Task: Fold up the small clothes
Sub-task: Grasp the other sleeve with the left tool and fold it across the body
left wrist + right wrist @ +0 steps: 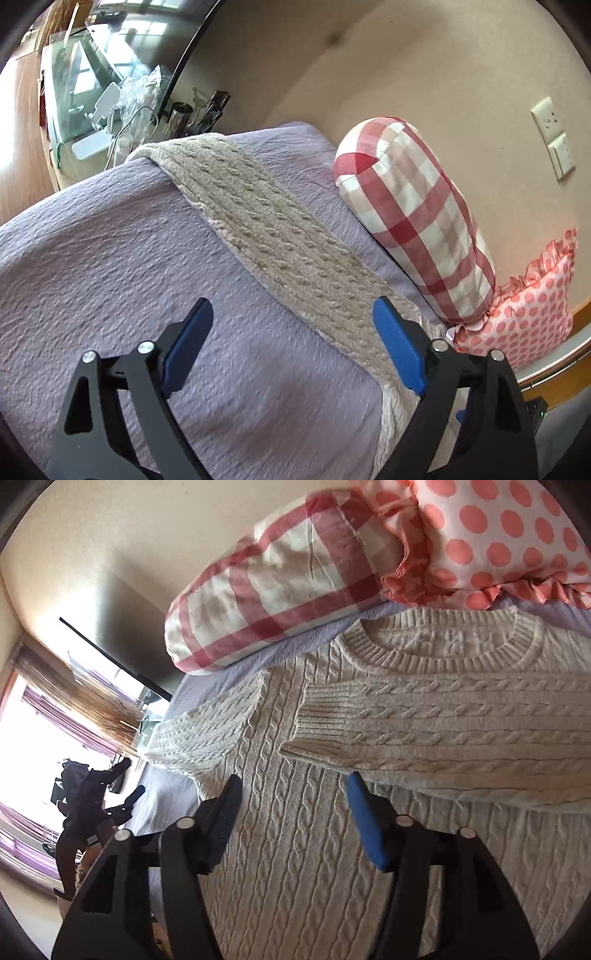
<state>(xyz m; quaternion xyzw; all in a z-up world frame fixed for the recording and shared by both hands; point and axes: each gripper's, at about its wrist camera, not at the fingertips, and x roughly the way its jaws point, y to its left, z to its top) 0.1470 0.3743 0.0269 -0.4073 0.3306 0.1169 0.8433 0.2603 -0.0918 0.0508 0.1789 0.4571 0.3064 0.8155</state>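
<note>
A cream cable-knit sweater [303,797] lies flat on the lilac bed cover [295,642]. Its right sleeve [443,731] is folded across the chest, cuff toward the middle. Its left sleeve [199,734] lies stretched out sideways. My right gripper [293,786] is open and empty, hovering above the sweater's body. In the left wrist view the outstretched sleeve [280,240] runs across the bed cover [110,258]. My left gripper [293,314] is open and empty just above the cover, its right finger over the sleeve's near end.
A red-and-white checked pillow [413,218] and a pink polka-dot cushion [528,317] lie along the wall by the sweater's collar; both also show in the right wrist view, pillow [280,590] and cushion [498,535]. A cluttered glass desk [92,110] stands beyond the bed's far end.
</note>
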